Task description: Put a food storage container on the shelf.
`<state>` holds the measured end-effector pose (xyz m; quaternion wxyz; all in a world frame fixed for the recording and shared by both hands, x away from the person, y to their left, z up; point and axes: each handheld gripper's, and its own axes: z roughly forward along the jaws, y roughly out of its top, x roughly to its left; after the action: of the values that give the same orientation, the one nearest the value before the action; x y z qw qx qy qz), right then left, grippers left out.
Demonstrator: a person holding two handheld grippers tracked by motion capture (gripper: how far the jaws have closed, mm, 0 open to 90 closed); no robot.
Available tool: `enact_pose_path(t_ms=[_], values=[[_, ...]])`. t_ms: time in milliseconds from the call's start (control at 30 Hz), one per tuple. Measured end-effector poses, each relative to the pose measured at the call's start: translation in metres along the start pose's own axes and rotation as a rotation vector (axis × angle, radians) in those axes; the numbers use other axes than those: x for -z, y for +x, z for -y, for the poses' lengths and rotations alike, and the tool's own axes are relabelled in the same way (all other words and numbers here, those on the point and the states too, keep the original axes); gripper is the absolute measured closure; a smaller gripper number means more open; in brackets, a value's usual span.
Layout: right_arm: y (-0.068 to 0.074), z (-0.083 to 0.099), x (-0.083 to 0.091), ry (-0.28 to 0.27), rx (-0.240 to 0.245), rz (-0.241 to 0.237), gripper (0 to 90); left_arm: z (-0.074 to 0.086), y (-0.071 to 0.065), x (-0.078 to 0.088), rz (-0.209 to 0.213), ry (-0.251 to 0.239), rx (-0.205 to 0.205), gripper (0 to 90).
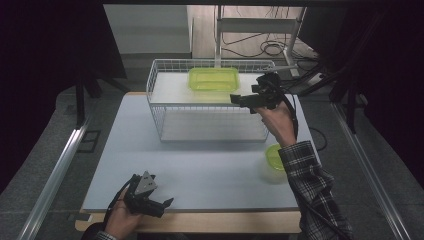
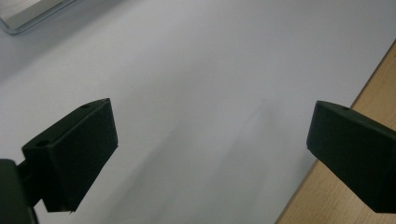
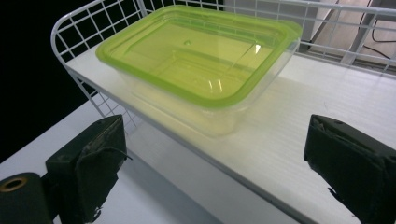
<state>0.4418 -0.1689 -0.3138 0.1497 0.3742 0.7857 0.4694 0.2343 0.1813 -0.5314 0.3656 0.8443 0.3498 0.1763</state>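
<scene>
The pale grey-white surface with a wooden front edge carries everything. On its far half stands a white wire two-level rack, with a flat white shelf as its upper level. On that upper shelf sits a clear rectangular plastic container with a lime-green lid, upright, lid on, towards the back and right of the shelf; in the right gripper view the same container sits close to the rounded corner of the wire wall. On the surface near its right edge, in front of the rack, stands a small round clear tub with a lime-green lid, partly covered by the person's plaid sleeve.

The right hand-held gripper hangs at the rack's right end, pointing left towards the container; its jaws stand wide apart with nothing between them, just short of the container. The left hand-held gripper rests low at the front left of the surface, well apart from the rack, jaws spread and empty above bare surface.
</scene>
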Motion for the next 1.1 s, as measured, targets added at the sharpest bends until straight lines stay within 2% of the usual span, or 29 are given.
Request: enact_pose_path(t_ms=[167, 367, 600, 833, 1000, 1100], values=[[0.002, 0.009, 0.004, 0.007, 0.025, 0.007, 4.7, 0.000, 0.001, 0.000, 0.002, -0.008, 0.000, 1.0], [0.005, 0.024, 0.011, 0.013, 0.055, -0.007, 3.2, 0.000, 0.001, 0.000, 0.016, -0.021, 0.001, 0.7], [0.007, 0.039, 0.017, 0.029, 0.073, -0.004, 2.5, 0.000, 0.001, 0.001, 0.012, -0.022, 0.005, 0.5], [0.008, 0.054, 0.024, 0.029, 0.075, -0.010, 2.4, 0.000, 0.001, 0.000, 0.007, -0.017, 0.005, 0.6], [0.011, 0.072, 0.029, 0.041, 0.074, -0.019, 2.7, 0.000, 0.001, 0.000, 0.004, -0.014, 0.006, 0.6], [0.013, 0.078, 0.030, 0.042, 0.077, -0.011, 2.5, 0.000, 0.001, 0.000, 0.003, -0.015, 0.005, 0.6]])
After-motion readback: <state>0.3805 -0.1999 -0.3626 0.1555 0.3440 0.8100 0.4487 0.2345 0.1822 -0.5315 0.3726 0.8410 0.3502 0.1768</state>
